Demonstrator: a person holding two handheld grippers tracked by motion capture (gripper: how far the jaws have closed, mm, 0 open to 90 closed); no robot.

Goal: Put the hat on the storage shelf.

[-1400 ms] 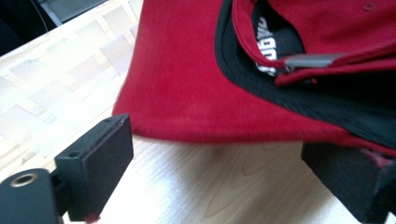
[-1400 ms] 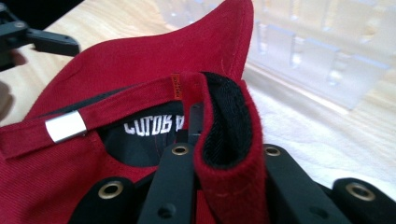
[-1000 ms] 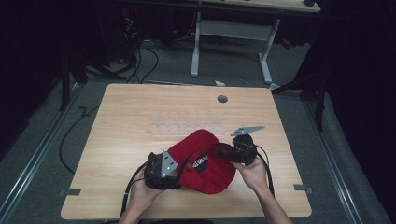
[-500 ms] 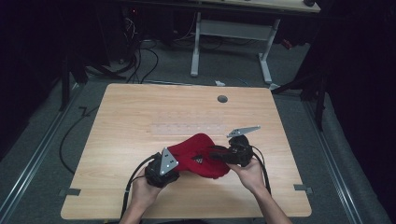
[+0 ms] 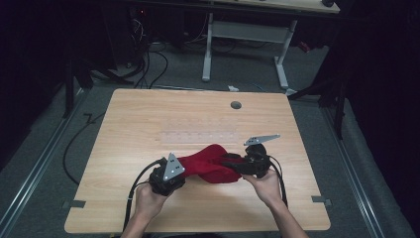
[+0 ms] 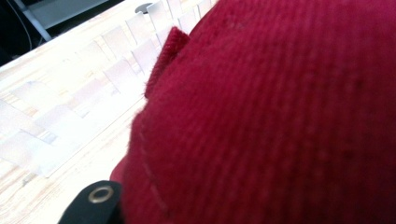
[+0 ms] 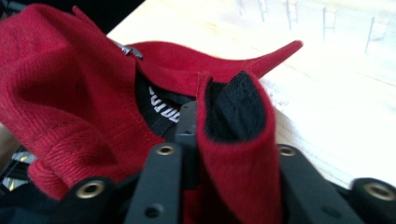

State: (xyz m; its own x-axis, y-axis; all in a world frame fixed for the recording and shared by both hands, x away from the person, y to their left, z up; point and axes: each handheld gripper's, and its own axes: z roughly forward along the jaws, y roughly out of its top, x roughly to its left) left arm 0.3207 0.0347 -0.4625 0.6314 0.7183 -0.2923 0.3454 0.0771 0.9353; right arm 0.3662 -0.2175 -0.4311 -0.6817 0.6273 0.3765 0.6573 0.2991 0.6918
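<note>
The high view looks forward and down from above the desk's [image 5: 148, 124] near edge, taking in the whole top. Both gripper views sit very close, low over the desk, and share with it the red cap [image 6: 280, 121] near that edge

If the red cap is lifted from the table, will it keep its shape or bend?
Probably it bends: the red cap already lies crumpled between the left gripper and right gripper. Its folded fabric suggests softness. The ribbed cloth likely resists slipping. It looks light.
</note>
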